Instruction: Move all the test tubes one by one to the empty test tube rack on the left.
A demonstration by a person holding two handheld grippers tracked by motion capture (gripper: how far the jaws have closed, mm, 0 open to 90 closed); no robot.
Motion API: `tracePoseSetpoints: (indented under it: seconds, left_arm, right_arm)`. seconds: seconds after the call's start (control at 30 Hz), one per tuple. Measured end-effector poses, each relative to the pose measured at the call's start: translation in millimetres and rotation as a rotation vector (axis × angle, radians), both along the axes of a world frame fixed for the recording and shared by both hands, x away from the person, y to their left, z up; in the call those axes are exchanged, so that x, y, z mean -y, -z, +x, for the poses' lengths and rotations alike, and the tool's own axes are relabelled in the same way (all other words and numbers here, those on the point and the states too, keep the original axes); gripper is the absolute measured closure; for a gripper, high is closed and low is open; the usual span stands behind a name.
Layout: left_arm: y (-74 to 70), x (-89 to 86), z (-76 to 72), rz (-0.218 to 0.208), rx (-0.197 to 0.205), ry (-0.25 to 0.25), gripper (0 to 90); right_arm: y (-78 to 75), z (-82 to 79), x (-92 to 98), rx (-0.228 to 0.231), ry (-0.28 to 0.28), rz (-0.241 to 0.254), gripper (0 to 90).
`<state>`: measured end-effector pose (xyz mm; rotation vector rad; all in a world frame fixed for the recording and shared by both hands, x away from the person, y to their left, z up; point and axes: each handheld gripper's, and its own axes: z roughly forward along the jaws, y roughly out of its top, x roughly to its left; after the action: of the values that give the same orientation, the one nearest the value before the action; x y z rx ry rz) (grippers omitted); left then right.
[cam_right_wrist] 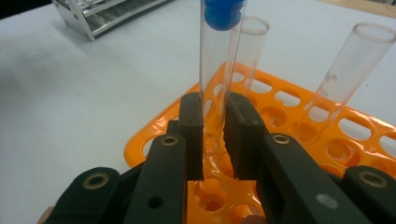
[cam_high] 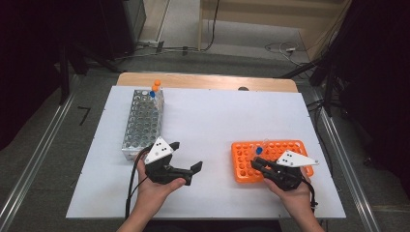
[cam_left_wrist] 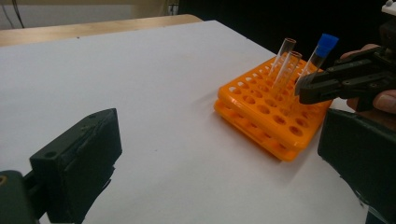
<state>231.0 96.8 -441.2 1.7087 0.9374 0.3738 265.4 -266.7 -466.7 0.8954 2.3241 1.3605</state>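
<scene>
Right tool (cam_right_wrist: 214, 135) grips one blue-capped tube (cam_right_wrist: 215, 56) standing in the orange rack (cam_high: 241, 164) at the counter's (cam_high: 212, 121) four o'clock edge. Left tool (cam_high: 186, 155), open, hovers over bare middle. Two uncapped tubes (cam_left_wrist: 286, 56) stand beside.

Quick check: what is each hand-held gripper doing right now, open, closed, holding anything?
Left hand-held gripper: open, nothing between its jaws.
Right hand-held gripper: closed on the blue-capped test tube, which stands in the orange rack.

Tube (cam_right_wrist: 215, 70): clear, glossy glass, blue plastic cap
Orange rack (cam_right_wrist: 355, 140): shiny moulded plastic
Far rack (cam_high: 141, 123): bright bare metal
Tabletop (cam_high: 208, 121): matt white sheet, wood edge
Right tool (cam_right_wrist: 214, 135): matt black plastic
</scene>
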Motion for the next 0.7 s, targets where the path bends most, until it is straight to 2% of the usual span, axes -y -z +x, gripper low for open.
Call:
tracePoseSetpoints:
  seconds: [0.23,0.5,0.7]
  left_arm:
    - [-5.9,8.3,-0.2,-0.016,0.014,0.025,0.2]
    - [-8.3,22.3,-3.3,-0.009,0.018,0.072,0.2]
    - [-12.8,30.6,-5.1,-0.022,0.028,0.103,1.7]
  right_arm:
    - [-8.4,-6.2,-2.9,0.018,-0.028,0.032,75.3]
    - [-12.8,-12.8,-15.1,-0.004,-0.075,0.050,75.3]
    - [-12.3,-16.7,-25.2,-0.015,-0.107,0.050,75.3]
